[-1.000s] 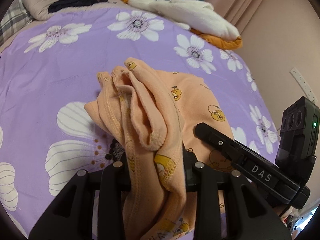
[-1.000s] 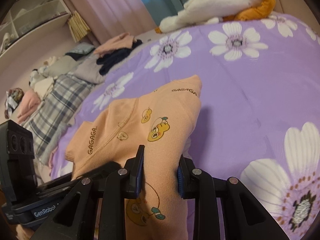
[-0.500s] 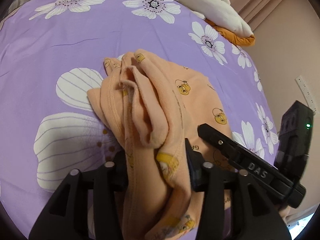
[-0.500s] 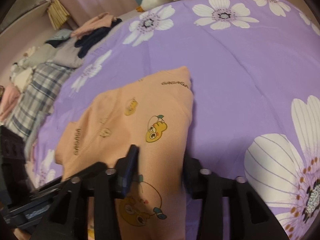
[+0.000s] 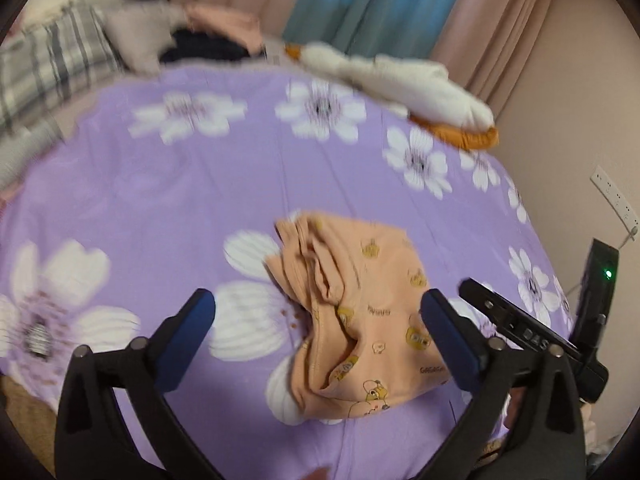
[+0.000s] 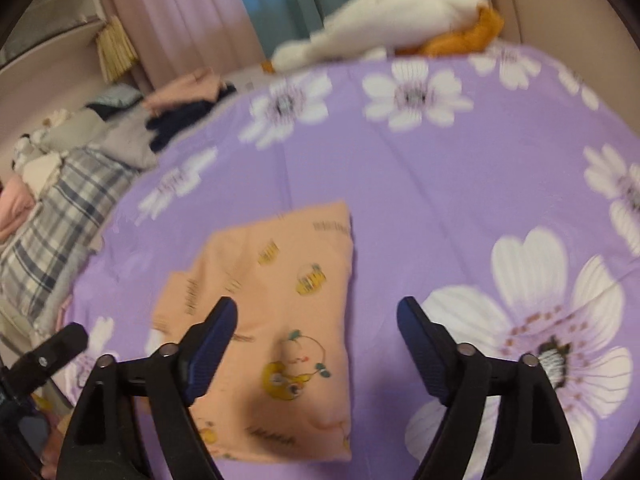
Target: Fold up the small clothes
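On the purple bedspread (image 5: 200, 184) lies one peach garment (image 5: 360, 320), both tongs (image 5: 316, 304) (image 6: 316, 312) spread wide, just released.

- purple flowery bedspread (image 5: 200, 184) covers the bed
- peach cartoon-print garment (image 5: 360, 320) lying folded near the front
- white plush (image 5: 400, 80) at the far edge

On the peach garment (image 5: 372, 312), small dark lettering reading "GAGAGA" sits near its right edge in the left wrist view, low beside a cartoon print. Another small word higher on the same cloth is too blurred to read. The black bar of the other gripper (image 5: 520, 328) carries white letters "DAS". In the right wrist view the garment's printed words are smeared by motion and cannot be read.
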A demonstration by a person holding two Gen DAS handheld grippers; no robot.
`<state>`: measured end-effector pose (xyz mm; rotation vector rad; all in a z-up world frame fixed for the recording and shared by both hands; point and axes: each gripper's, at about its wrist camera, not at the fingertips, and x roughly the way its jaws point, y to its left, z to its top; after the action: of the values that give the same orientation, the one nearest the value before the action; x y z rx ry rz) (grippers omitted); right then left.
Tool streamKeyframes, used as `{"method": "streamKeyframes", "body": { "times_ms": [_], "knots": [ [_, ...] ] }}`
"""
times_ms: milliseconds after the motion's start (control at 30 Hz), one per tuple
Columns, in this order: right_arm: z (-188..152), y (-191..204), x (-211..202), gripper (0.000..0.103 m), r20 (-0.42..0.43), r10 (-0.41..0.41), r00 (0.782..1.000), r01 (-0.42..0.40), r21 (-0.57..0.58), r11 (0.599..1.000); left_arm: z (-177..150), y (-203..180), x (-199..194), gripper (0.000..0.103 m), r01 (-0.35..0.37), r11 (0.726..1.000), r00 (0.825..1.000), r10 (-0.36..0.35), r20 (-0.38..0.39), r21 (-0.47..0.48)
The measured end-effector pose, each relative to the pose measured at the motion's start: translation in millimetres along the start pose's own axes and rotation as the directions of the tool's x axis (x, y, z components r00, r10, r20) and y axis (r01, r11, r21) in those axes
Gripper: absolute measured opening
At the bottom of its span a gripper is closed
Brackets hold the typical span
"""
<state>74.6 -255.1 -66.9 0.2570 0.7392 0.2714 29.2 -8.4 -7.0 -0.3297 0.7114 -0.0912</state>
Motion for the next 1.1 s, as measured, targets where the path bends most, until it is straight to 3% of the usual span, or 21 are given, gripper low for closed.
{"method": "streamKeyframes", "body": {
  "times_ms": [100,300,600,1100],
  "knots": [
    [2,8,-22,0.09,0.059,-0.007,0.998,0.009,-0.034,0.999,1,-6,-26,0.102,-0.017,1.0,0.998,0.015,0.058,0.024],
    [1,24,-47,0.091,0.119,-0.045,0.992,0.054,-0.074,0.996,-5,-15,-48,0.102,-0.03,0.997,0.996,0.024,0.084,0.068],
    [-11,43,-64,0.091,0.159,-0.093,0.983,0.114,-0.128,0.985,-29,-35,-47,0.102,-0.067,0.985,0.998,0.063,0.028,0.16],
    [-18,51,-74,0.091,0.181,-0.117,0.977,0.146,-0.158,0.977,-33,-37,-50,0.102,-0.078,0.985,0.997,0.077,0.011,0.151]
  ]
}}
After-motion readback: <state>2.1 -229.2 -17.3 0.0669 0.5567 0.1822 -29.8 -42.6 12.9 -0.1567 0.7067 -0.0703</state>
